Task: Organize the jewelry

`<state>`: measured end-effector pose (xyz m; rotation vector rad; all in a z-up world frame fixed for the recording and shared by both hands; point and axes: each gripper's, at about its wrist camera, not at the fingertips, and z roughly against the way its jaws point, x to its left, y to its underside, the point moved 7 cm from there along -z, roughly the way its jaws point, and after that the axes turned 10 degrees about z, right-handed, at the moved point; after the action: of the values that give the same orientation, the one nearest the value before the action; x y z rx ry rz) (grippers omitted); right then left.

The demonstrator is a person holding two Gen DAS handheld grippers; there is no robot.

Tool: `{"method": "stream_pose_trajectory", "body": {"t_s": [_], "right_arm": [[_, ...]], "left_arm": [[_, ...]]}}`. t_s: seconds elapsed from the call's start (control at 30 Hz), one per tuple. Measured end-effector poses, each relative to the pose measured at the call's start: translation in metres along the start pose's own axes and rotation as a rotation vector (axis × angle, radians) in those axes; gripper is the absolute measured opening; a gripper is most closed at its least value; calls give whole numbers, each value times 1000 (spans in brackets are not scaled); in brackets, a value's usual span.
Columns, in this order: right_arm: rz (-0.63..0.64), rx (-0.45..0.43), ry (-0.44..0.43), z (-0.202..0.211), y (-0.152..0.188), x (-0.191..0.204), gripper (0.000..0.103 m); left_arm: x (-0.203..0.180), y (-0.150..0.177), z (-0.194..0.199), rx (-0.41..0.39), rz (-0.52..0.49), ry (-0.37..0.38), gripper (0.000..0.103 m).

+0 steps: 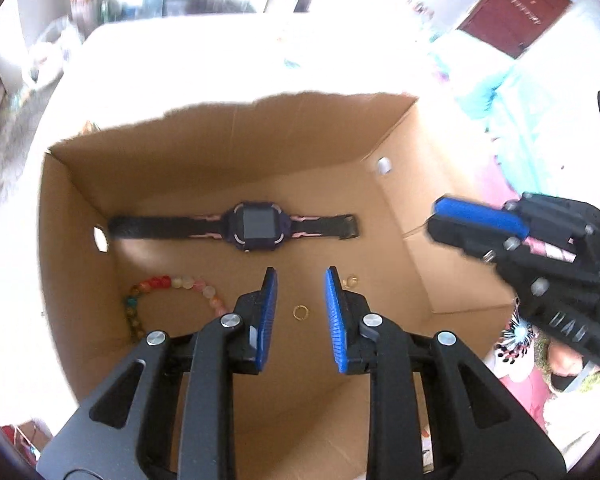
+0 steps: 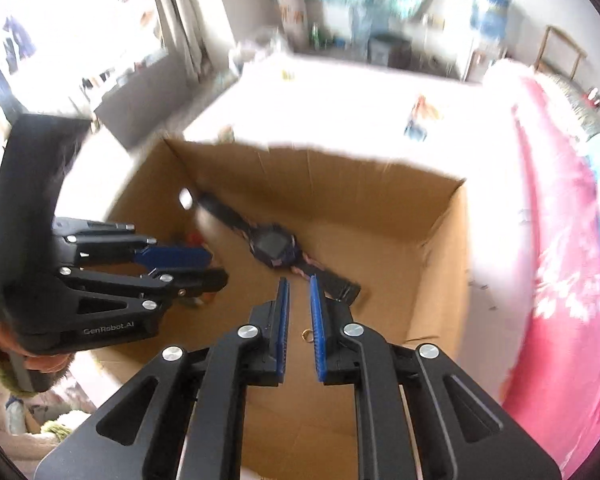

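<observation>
Your left gripper (image 1: 300, 276) stands a little open over the cardboard box (image 1: 76, 216) and holds nothing; a small gold ring (image 1: 300, 312) lies on the floor between its fingers. Your right gripper (image 2: 299, 282) is narrowly open, also empty. The watch (image 1: 256, 226) lies farther in, the bead bracelet (image 1: 168, 292) at near left.

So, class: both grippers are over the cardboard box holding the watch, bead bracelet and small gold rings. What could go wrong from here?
1. The gold ring on the box floor is tiny and flat, so the left gripper, jaws apart and empty, might slip off it.
2. The second ring lies against that gripper's finger and could be knocked away.
3. The right gripper works close by; the two might collide.
</observation>
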<state>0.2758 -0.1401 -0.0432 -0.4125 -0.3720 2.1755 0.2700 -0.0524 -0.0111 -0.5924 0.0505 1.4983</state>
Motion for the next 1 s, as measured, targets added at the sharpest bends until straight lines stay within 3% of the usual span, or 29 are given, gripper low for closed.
{"method": "stream_pose_trajectory", "body": {"t_s": [0.17, 0.23, 0.37, 0.53, 0.7, 0.8, 0.93, 1.0], "right_arm": [[8, -190, 6, 77, 21, 21, 37], [10, -241, 9, 98, 38, 30, 43], [-34, -296, 11, 118, 98, 50, 44], [-160, -253, 59, 96, 160, 49, 44], [-308, -212, 13, 57, 203, 54, 44], [-306, -183, 27, 34, 214, 64, 44], [-233, -161, 35, 16, 219, 74, 44], [-191, -157, 26, 10, 214, 75, 43]], "left_arm": [[-11, 31, 71, -171, -88, 15, 32], [-14, 52, 96, -236, -138, 2, 40], [-13, 95, 115, -339, -179, -15, 50], [-19, 142, 90, -345, -168, -1, 52], [-28, 173, 61, -375, -194, -15, 52], [-30, 184, 41, -359, -219, -24, 52], [-33, 189, 19, -360, -320, -112, 52], [-36, 190, 10, -353, -352, -120, 52]]}}
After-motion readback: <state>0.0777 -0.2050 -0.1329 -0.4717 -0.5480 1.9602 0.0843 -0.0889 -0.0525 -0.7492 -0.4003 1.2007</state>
